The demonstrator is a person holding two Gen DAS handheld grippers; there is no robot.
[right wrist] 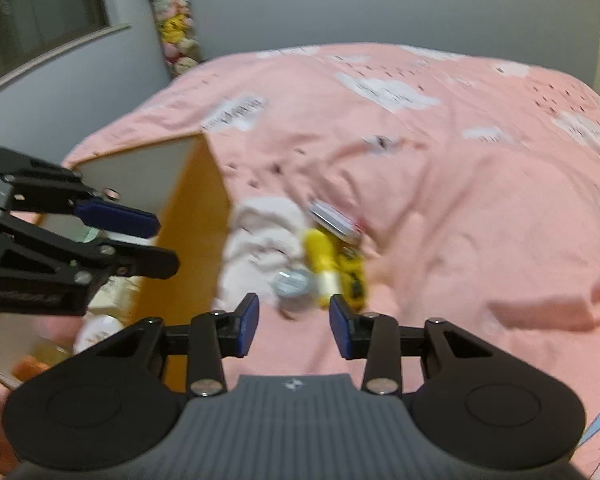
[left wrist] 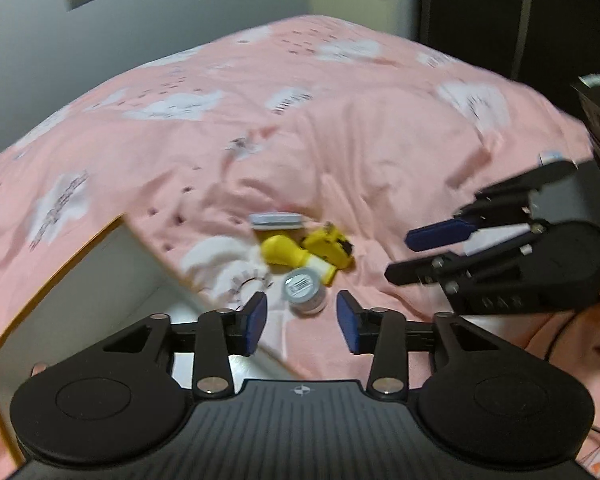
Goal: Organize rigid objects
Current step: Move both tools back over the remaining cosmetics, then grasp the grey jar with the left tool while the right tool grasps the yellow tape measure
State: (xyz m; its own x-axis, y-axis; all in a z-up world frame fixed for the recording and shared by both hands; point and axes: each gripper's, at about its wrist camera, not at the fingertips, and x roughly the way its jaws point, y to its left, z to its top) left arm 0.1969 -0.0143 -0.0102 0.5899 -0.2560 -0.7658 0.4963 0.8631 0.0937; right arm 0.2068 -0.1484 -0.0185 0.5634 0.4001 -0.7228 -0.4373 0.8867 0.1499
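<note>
A small pile lies on the pink bedspread (left wrist: 380, 140): a round jar with a grey lid (left wrist: 303, 291), a yellow bulb-shaped thing (left wrist: 281, 252), a yellow and black toy (left wrist: 330, 245) and a flat grey tin (left wrist: 277, 220). My left gripper (left wrist: 302, 318) is open, and the jar lies just beyond its blue pads, untouched. My right gripper (left wrist: 416, 254) comes in from the right, open and empty. In the right wrist view the right gripper (right wrist: 294, 320) faces the same jar (right wrist: 294, 285), with the left gripper (right wrist: 165, 244) over the box (right wrist: 188, 208).
An open box with orange outer walls and a white inside (left wrist: 100, 280) sits on the bed left of the pile; several small things lie in it (right wrist: 100, 330). A shelf of plush toys (right wrist: 176, 20) stands by the far wall. Dark furniture (left wrist: 480, 20) lies beyond the bed.
</note>
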